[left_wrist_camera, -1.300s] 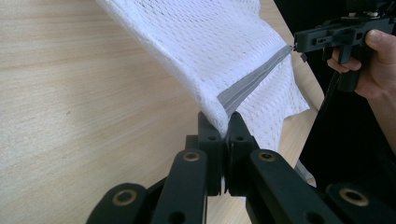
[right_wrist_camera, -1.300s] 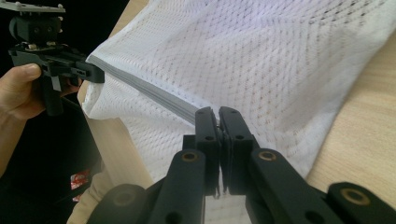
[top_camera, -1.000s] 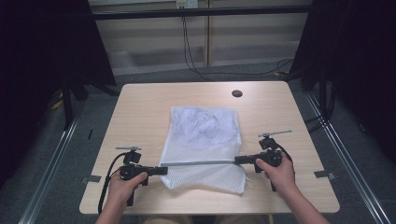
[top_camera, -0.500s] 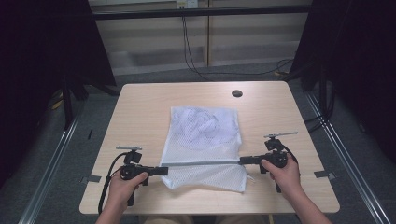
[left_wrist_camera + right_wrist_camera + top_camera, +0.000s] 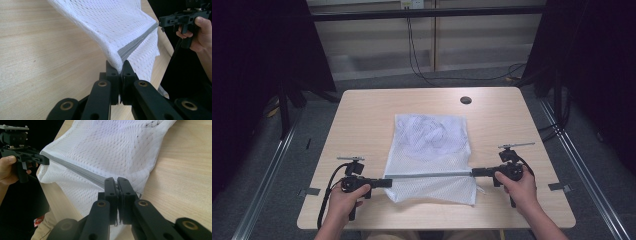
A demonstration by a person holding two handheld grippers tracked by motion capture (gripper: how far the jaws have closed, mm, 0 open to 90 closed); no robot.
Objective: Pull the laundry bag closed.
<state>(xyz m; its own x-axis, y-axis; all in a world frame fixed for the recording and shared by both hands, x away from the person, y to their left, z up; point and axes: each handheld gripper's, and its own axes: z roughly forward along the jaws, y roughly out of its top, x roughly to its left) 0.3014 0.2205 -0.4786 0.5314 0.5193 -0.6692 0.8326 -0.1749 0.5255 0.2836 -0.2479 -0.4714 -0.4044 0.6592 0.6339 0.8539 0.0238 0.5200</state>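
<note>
A white mesh laundry bag [image 5: 432, 150] lies on the wooden table [image 5: 362, 115], with something bundled inside its far half. Its grey zipper band [image 5: 429, 175] is stretched taut and lifted just above the tabletop. My left gripper [image 5: 388, 182] is shut on the band's left end; in the left gripper view that gripper [image 5: 122, 65] pinches the grey band [image 5: 137, 42] and mesh [image 5: 110, 22]. My right gripper [image 5: 474, 172] is shut on the right end, and in the right gripper view the gripper [image 5: 116, 180] clamps the band [image 5: 75, 168] where it meets the mesh [image 5: 110, 147].
A small dark round hole [image 5: 465, 100] sits in the table near its far edge. Black curtains and cables stand behind and beside the table. Bare wood lies left and right of the bag.
My right gripper has shifted a little to the right, pulling the zipper band tighter. The left gripper has stayed about where it was.
</note>
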